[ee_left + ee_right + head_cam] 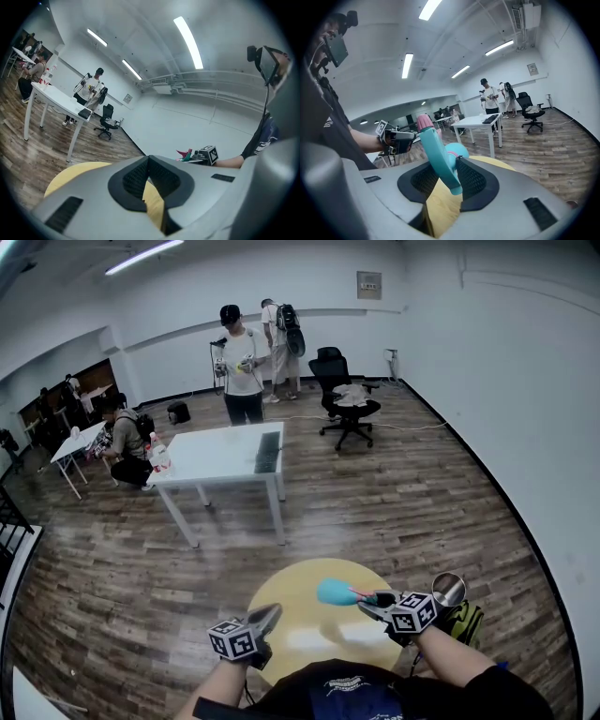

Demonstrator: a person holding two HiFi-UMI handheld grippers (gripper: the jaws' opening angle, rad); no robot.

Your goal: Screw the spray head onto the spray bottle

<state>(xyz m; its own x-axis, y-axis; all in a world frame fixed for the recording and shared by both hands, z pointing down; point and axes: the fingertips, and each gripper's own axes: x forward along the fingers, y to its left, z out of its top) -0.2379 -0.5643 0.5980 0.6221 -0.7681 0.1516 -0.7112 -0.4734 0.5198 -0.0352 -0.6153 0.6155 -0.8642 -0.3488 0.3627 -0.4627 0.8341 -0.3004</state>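
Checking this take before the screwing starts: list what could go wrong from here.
1. The right gripper pinches the spray head by its thin lever, so it may pivot or slip when twisted.
2. The left gripper is shut and empty, and no bottle is in view; nothing would steady one.
3. If dropped, the spray head could bounce off the table.

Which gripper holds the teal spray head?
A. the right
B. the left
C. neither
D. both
A: the right gripper is shut on the spray head, while the left gripper is shut with nothing in it.
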